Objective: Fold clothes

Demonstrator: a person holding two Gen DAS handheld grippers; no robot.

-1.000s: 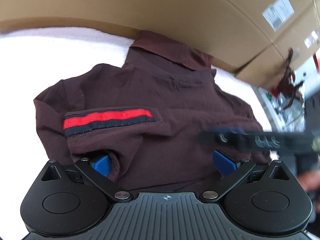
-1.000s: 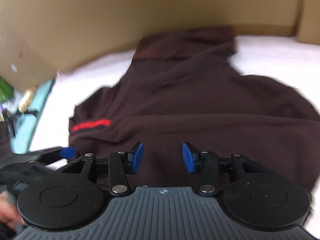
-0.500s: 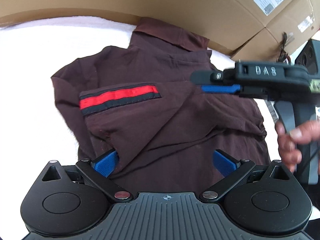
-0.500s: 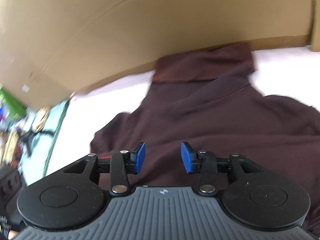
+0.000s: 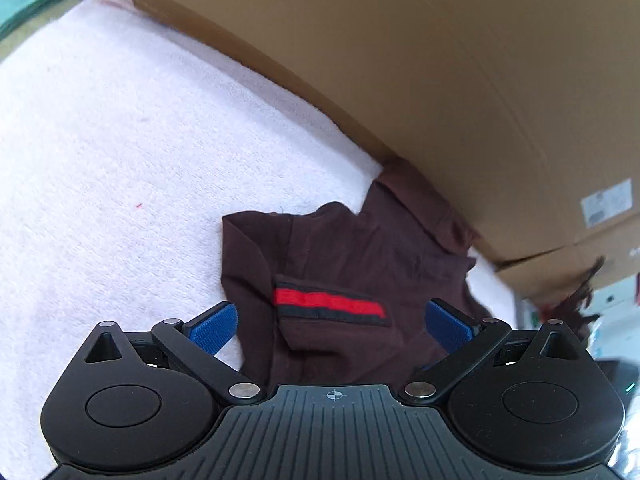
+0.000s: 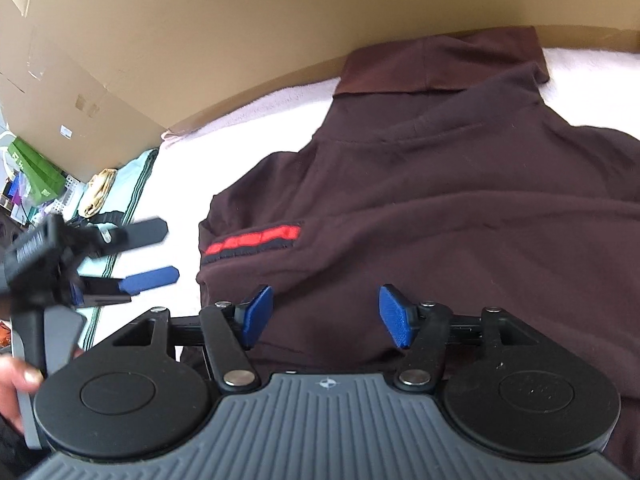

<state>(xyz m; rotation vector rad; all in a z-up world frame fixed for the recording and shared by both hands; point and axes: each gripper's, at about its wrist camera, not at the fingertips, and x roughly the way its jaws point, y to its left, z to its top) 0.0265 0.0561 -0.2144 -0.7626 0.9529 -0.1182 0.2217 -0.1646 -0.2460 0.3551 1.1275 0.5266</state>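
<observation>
The left claw stands wide apart at the left edge of the dark brown polo shirt, gripping nothing; a hand holds its handle. The shirt lies partly folded on a white towel, collar at the far side against a cardboard wall, its red-striped sleeve laid over the left of the body. The right claw has just been opening; it stands wide over the shirt's near part, pads clear of the fabric.
</observation>
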